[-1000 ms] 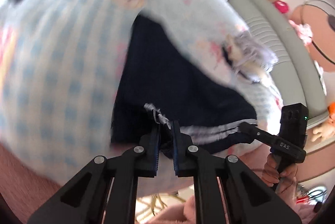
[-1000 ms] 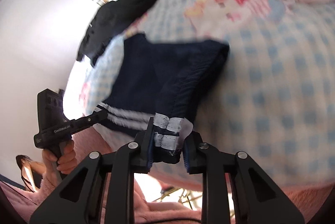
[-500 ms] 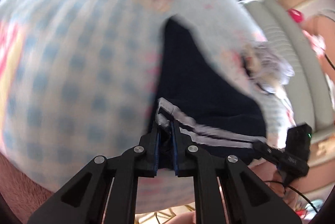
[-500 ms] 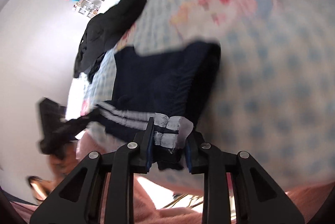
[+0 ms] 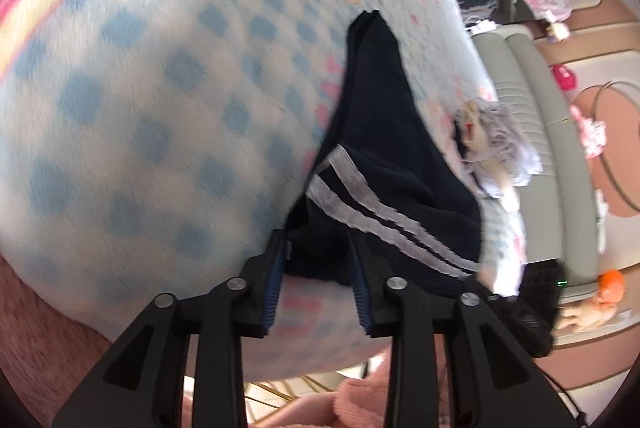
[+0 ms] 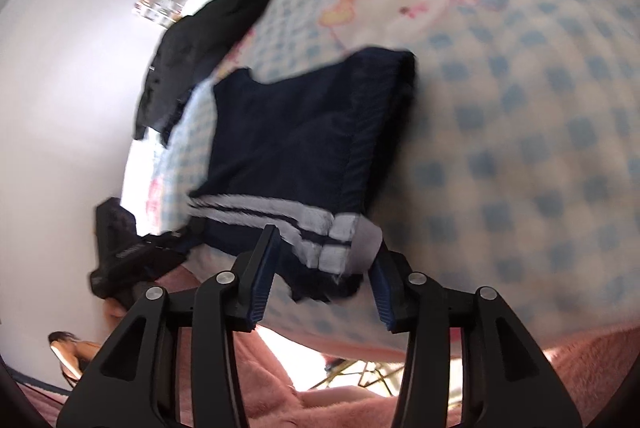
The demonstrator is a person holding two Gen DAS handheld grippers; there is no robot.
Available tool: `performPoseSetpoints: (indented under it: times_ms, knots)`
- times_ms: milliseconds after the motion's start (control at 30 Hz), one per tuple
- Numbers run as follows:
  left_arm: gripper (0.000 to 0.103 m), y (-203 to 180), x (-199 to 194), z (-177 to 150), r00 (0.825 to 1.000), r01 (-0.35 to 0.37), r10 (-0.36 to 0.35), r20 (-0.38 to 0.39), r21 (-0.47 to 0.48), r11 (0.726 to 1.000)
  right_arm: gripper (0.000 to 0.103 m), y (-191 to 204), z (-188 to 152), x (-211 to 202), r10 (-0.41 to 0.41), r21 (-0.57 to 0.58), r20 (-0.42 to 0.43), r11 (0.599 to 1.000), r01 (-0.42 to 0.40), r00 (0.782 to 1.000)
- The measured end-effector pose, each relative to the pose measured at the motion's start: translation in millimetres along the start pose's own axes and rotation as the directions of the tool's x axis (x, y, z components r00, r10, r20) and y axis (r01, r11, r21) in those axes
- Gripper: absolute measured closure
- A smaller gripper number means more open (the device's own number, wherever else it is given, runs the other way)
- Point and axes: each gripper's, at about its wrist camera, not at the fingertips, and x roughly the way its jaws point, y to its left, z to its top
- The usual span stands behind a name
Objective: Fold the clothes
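Observation:
A navy garment [image 6: 296,144] with two white stripes along its near hem lies folded on a blue-and-white checked blanket [image 6: 520,156]. It also shows in the left wrist view [image 5: 384,148]. My right gripper [image 6: 320,272] is open, its fingers either side of the striped hem corner. My left gripper [image 5: 320,284] is open around the hem's other corner. The left gripper shows in the right wrist view [image 6: 132,256], and the right gripper in the left wrist view [image 5: 536,300].
A black garment [image 6: 200,40] lies farther back on the blanket [image 5: 140,108]. A crumpled white and lilac garment [image 5: 492,144] lies beyond the navy one. A grey padded headboard [image 5: 536,100] stands behind. Pink fleece [image 6: 560,388] is at the near edge.
Both grippers have opened and let go of the striped hem. The navy garment now lies on the blanket. The left gripper has moved to the right.

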Motion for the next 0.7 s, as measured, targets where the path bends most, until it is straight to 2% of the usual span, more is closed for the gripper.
performPoseSetpoints:
  times_ms: [100, 200, 233, 267, 300, 333, 400, 500, 700]
  knots:
    - [0.060, 3.1, 5.7, -4.1, 1.000, 0.023, -0.023, -0.004, -0.019, 1.000, 0.046, -8.6, -9.0, 6.1, 0.012, 0.020, -0.038, 1.000, -0.012, 0.999]
    - [0.063, -0.5, 9.9, -3.3, 1.000, 0.017, -0.017, 0.018, -0.015, 1.000, 0.044, -13.9, -15.3, 18.8, 0.026, 0.035, -0.072, 0.999, -0.024, 0.997]
    - [0.066, -1.7, 11.3, -3.0, 1.000, 0.015, -0.015, 0.025, -0.013, 1.000, 0.044, -15.6, -15.5, 22.6, 0.032, 0.039, -0.069, 0.999, -0.029, 0.997]
    - [0.077, -2.9, 12.7, -2.8, 0.999, 0.013, -0.012, 0.033, -0.012, 1.000, 0.044, -17.6, -15.2, 26.1, 0.029, 0.044, -0.063, 0.999, -0.026, 0.998]
    - [0.082, -6.3, 11.7, -2.7, 0.999, -0.004, 0.004, 0.043, 0.003, 1.000, 0.050, -16.4, -15.3, 27.3, 0.013, 0.031, -0.054, 0.999, -0.011, 0.998]
    - [0.083, -9.2, 8.7, -2.4, 0.999, -0.017, 0.016, 0.052, 0.022, 1.000, 0.065, -13.3, -15.8, 27.3, -0.007, 0.010, -0.045, 1.000, 0.008, 0.999]
    - [0.087, -15.5, 3.0, -2.3, 0.997, -0.024, 0.020, 0.074, 0.049, 0.999, 0.073, -6.3, -17.0, 25.5, -0.048, -0.037, -0.023, 0.998, 0.047, 0.999]
    - [0.089, -17.4, -4.1, -2.8, 0.996, -0.028, 0.023, 0.084, 0.062, 0.998, 0.076, 6.4, -18.1, 15.6, -0.114, -0.112, 0.003, 0.987, 0.114, 0.993]
    - [0.090, -13.4, -11.0, -6.1, 0.996, -0.028, 0.023, 0.091, 0.052, 0.998, 0.075, -1.8, -18.3, 3.1, -0.175, -0.140, -0.004, 0.975, 0.173, 0.985]
